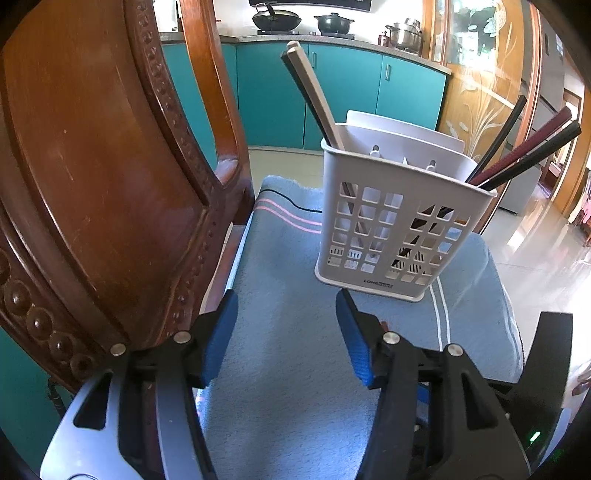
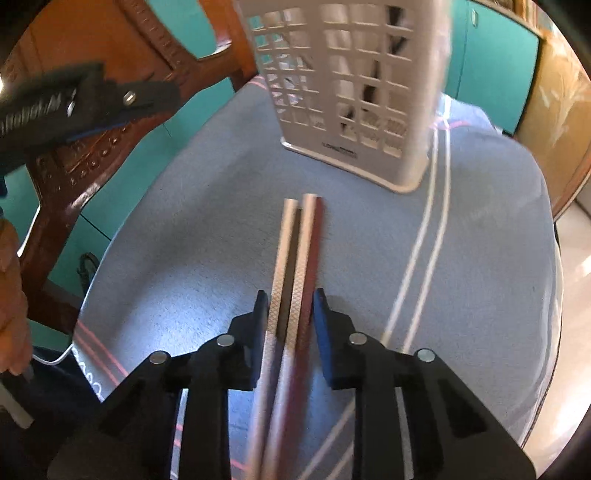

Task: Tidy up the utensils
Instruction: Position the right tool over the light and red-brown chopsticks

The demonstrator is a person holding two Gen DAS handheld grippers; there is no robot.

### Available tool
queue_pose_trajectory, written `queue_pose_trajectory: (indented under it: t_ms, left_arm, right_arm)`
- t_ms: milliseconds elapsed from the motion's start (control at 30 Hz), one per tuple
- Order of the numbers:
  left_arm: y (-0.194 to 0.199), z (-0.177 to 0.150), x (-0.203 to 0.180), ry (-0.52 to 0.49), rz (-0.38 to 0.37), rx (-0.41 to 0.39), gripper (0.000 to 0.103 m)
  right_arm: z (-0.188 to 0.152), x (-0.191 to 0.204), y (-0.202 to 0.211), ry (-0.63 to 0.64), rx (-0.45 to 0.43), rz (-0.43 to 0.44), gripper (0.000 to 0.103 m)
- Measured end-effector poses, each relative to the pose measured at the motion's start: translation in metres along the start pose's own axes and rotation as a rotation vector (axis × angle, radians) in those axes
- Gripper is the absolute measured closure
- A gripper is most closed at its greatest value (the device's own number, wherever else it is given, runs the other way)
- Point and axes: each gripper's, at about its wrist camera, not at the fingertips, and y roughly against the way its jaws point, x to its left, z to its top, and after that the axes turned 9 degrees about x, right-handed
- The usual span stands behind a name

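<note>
Right claw (image 2: 290, 314) pinching our chopstick bundle (image 2: 295, 266) above blue towel (image 2: 184, 240), near basket (image 2: 351, 92); left claw (image 1: 286, 332) spread, holding nothing. Several chopsticks (image 1: 517, 155) already in basket; we judge bundle still left.

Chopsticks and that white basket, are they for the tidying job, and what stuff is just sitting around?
For the job:
- chopsticks between the right gripper jaws
- white holder basket
- chopsticks already standing in it
- open left gripper

Just around:
- blue towel
- wooden chair
- pots on the stove
</note>
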Motion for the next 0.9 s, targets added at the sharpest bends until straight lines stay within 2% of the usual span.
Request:
queue_pose_trajectory:
  t_ms: [133,267,367,500,600,667,767,833,867,900]
  left_arm:
    - [-0.001,0.000,0.000,0.003,-0.003,0.004,0.046]
    - [-0.005,0.000,0.000,-0.001,0.004,0.011,0.045]
    - [-0.009,0.000,0.001,-0.001,0.008,0.022,0.045]
    - [-0.012,-0.001,0.000,-0.003,0.004,0.035,0.045]
    - [-0.017,-0.002,-0.001,-0.003,-0.004,0.045,0.045]
    - [-0.019,-0.003,-0.003,-0.003,-0.011,0.052,0.045]
    - [-0.022,-0.004,-0.006,-0.007,-0.013,0.062,0.045]
    - [-0.025,-0.005,-0.007,-0.009,-0.016,0.069,0.045]
    - [-0.027,-0.006,-0.007,-0.010,-0.017,0.073,0.045]
    - [-0.028,-0.007,-0.007,-0.010,-0.017,0.076,0.045]
  right_arm:
    - [-0.001,-0.015,0.004,-0.062,0.034,0.009,0.079]
    - [-0.002,-0.047,0.010,-0.214,0.047,0.083,0.079]
    - [-0.002,-0.064,0.014,-0.269,0.028,0.042,0.079]
    - [-0.010,-0.063,0.020,-0.222,0.033,0.018,0.079]
    - [-0.011,-0.042,0.016,-0.139,0.028,-0.040,0.079]
    - [-0.013,-0.031,0.013,-0.120,0.037,-0.026,0.077]
    - [-0.019,-0.019,0.015,-0.069,0.032,-0.067,0.077]
    - [-0.021,-0.014,0.015,-0.089,0.035,0.005,0.079]
    - [-0.022,-0.015,0.014,-0.112,0.043,0.080,0.086]
    - [-0.024,-0.017,0.011,-0.135,0.059,0.161,0.088]
